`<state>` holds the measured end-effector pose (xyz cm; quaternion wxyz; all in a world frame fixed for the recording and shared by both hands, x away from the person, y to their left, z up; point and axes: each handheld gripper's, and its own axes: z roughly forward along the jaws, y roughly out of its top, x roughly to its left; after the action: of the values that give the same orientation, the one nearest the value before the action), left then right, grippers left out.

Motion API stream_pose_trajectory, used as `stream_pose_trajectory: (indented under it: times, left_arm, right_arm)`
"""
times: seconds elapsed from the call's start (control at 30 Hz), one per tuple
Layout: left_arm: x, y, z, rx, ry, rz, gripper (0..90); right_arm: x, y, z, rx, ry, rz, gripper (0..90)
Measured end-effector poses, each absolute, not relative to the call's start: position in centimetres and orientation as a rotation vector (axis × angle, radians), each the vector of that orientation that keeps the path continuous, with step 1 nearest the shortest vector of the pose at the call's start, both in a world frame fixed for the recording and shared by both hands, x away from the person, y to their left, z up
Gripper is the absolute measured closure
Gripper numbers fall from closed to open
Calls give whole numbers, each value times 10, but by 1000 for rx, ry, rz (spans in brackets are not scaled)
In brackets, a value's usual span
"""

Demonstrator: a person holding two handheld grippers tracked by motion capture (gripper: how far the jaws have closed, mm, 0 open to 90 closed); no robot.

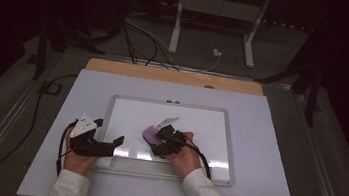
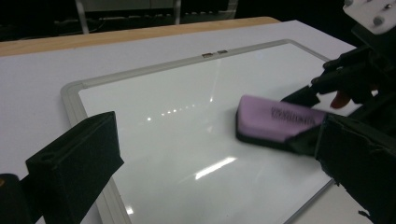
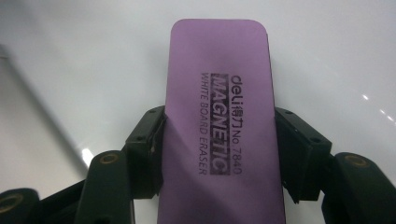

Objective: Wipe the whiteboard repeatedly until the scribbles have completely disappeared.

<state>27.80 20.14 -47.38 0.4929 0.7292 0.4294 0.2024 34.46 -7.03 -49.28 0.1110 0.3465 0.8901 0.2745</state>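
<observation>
Right tongs (image 3: 219, 154) are clamped on the long sides of the purple eraser (image 3: 219, 116), which sits felt-down on the whiteboard (image 1: 220, 121) left of its centre; left tongs (image 1: 106, 142) stand apart, empty, parked over the board's near-left frame, just beside the eraser. Looks like the wiping step is in hand, and the board reads clean from here, so next move probably needs flat, even pressure across any unwiped area. Beyond the board: grey tabletop (image 1: 271, 115), then a wooden strip (image 1: 116, 67) at its far edge.
</observation>
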Motion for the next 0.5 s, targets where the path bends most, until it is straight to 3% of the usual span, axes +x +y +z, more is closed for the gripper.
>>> stream_pose_trajectory:
  times: [0.33, 0.5]
  left_arm:
    - [280, 199, -475, 1777, 1041, 484, 11]
    - [281, 196, -476, 1780, 1041, 480, 10]
  right_arm:
    - [355, -134, -492, 1004, 2630, 796, 411]
    - [349, -150, -495, 984, 2604, 763, 255]
